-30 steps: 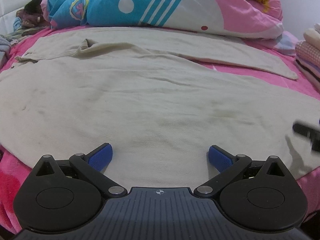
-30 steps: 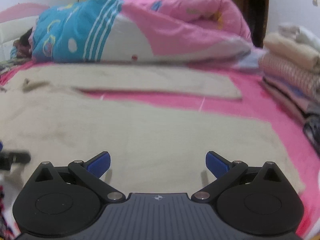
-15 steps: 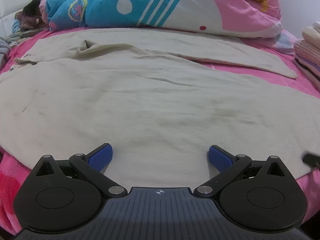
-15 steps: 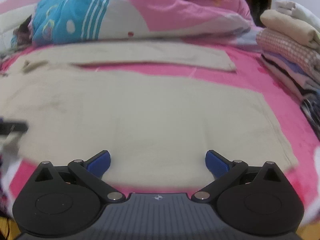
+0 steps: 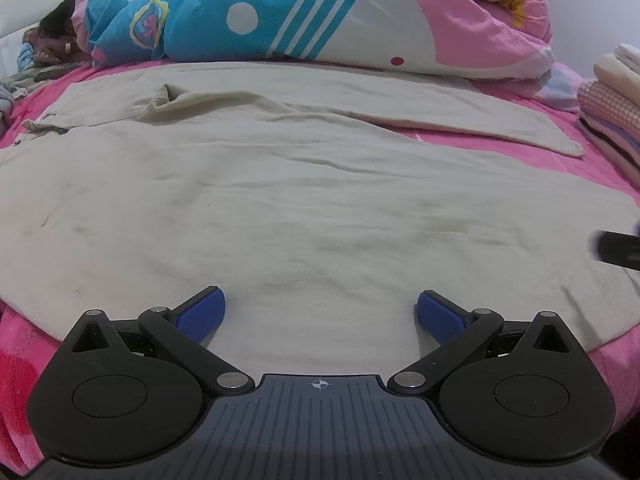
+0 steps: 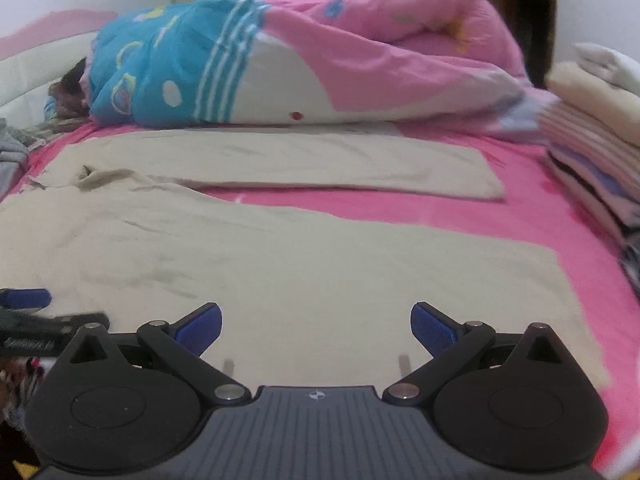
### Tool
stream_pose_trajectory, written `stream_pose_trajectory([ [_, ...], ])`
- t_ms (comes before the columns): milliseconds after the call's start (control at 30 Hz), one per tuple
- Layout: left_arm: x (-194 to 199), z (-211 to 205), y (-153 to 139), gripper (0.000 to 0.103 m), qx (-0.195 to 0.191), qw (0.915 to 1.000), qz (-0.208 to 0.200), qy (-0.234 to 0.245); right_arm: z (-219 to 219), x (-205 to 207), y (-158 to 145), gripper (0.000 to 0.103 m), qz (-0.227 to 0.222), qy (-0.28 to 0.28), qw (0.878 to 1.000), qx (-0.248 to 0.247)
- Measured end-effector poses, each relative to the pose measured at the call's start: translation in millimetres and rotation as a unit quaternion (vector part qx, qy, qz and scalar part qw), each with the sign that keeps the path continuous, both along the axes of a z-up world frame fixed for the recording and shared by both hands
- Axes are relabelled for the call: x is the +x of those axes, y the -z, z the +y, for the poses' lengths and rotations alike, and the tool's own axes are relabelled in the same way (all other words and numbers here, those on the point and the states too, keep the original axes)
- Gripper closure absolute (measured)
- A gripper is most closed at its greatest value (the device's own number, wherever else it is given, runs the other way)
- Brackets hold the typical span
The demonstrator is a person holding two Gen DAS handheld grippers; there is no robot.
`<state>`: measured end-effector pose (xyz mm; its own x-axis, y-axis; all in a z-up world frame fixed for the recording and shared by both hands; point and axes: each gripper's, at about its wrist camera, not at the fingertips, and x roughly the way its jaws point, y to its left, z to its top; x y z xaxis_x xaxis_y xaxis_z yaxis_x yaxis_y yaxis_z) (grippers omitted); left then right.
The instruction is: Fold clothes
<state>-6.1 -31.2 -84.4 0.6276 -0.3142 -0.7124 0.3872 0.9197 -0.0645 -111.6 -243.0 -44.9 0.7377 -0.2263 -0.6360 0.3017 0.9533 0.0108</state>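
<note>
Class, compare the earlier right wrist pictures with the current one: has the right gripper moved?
Yes. The right gripper pulled back and levelled: the folded clothes stack sits lower and farther away than half a second ago.

both tools [image 5: 320,314] [image 6: 316,326] wide apart, empty

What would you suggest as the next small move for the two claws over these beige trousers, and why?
Probably lower both claws onto the near edge and close on it. The left claw and right claw are both open and empty above the near leg of the beige trousers, which lie spread flat on the pink bedsheet with the far leg apart, so nothing is folded yet.
</note>
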Motion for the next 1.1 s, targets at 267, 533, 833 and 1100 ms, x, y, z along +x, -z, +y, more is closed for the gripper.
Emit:
stream_pose_trajectory([
  [267, 1, 1, 0, 0.0, -0.005, 1.0, -0.003, 0.002, 10, 8, 39, 0.0, 0.003, -0.002, 1.0, -0.007],
  [533, -9, 13, -26, 0.0, -0.006, 0.9981, -0.06, -0.016, 11, 6, 41, 0.0, -0.001, -0.004, 1.0, -0.011],
  [833, 28, 38, -27, 0.0, -0.007, 0.9938, -0.095, -0.057, 12, 7, 41, 0.0, 0.002, -0.004, 1.0, -0.014],
  [1100, 29, 47, 9, 0.0, 0.021, 0.9946, -0.074, -0.07, 12, 7, 41, 0.0, 0.003, -0.006, 1.0, -0.015],
])
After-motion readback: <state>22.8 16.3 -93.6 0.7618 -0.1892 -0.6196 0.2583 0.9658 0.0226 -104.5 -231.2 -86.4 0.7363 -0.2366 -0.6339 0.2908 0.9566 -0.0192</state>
